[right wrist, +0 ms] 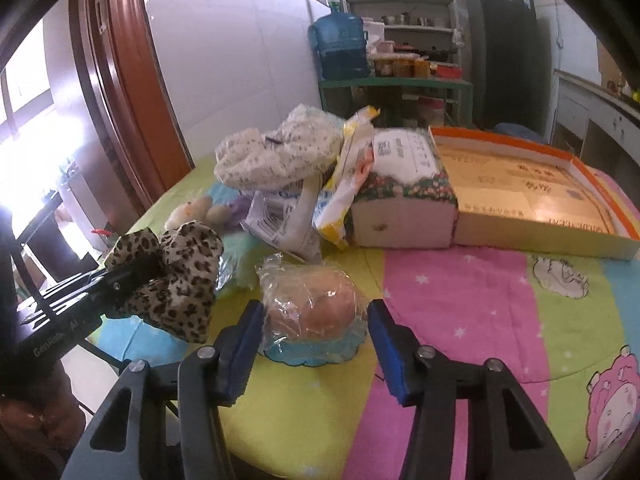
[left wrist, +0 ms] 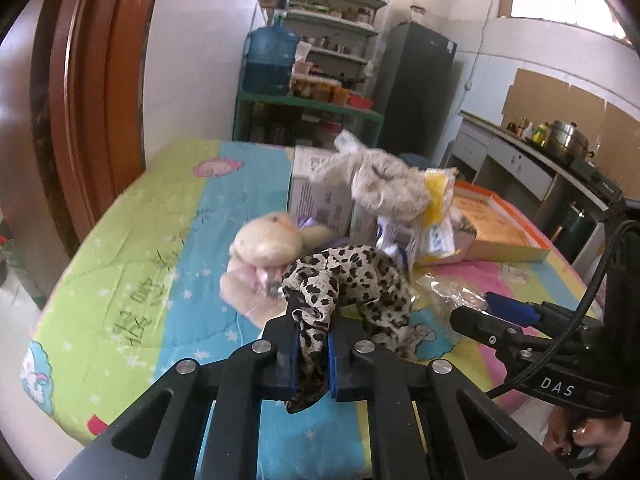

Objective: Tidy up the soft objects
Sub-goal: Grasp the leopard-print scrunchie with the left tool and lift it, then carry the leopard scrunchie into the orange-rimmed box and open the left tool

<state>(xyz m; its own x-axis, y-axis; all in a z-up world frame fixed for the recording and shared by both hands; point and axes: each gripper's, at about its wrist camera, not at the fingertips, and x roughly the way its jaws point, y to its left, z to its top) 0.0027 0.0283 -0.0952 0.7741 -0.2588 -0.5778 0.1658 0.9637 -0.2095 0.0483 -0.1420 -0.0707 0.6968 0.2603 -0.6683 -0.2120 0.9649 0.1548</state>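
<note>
The left hand-held gripper is pinched tight on a leopard-print cloth lifted off the counter, while the right hand-held gripper stands half spread around a plastic-wrapped bun, pads just beside it, touching unclear.

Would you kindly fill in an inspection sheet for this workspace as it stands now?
Surface: cartoon-print cloth covers the table.
Job's things: leopard-print cloth clamped in the left tool; wrapped bun lies between the right tool's fingers, not visibly pressed; plush toy; floral cloth on the pile.
Clutter: tissue pack, yellow packet, open orange-rimmed box.
Grippers: left shut on cloth; right open.
Cables: black cable behind the right tool.
Surroundings: shelves, water jug, dark fridge, counter.
</note>
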